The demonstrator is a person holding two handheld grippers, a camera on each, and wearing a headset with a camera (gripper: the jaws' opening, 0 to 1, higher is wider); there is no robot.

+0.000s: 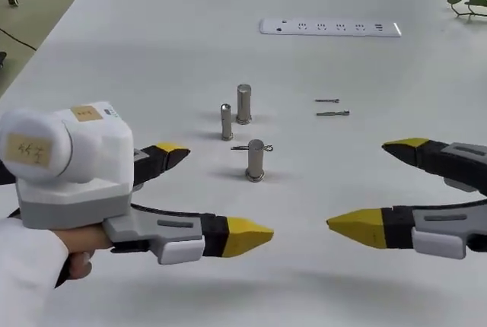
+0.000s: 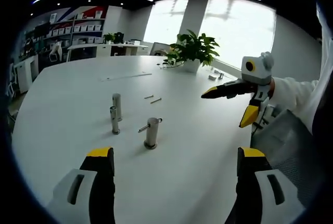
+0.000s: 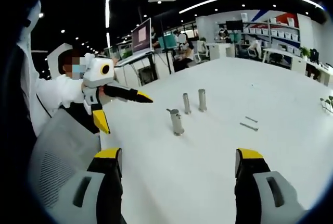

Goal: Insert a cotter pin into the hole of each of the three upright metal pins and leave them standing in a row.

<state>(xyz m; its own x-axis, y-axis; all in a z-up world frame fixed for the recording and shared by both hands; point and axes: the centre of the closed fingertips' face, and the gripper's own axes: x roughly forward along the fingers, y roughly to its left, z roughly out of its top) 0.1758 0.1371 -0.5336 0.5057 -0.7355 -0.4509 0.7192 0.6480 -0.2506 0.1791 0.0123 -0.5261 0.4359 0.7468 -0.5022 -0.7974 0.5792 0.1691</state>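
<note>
Loose cotter pins [image 1: 332, 113] lie flat, sideways, right of the fitted metal pin [image 1: 256, 161] (nearer the right gripper [image 1: 356, 184]); it and the left gripper [image 1: 230, 190] gape empty.

The right gripper [image 1: 358, 184] is cut off by the head view's right edge, and the plant [image 1: 470, 1] is clipped at the corner. Holes in the tall rear pin [image 1: 243, 103] and the short rear pin [image 1: 226, 122] cannot be made out.

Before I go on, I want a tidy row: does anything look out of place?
Nothing has toppled. The near pin, cotter pin through it, stands off the line of the back pin and small pin: a triangle, not a row.
</note>
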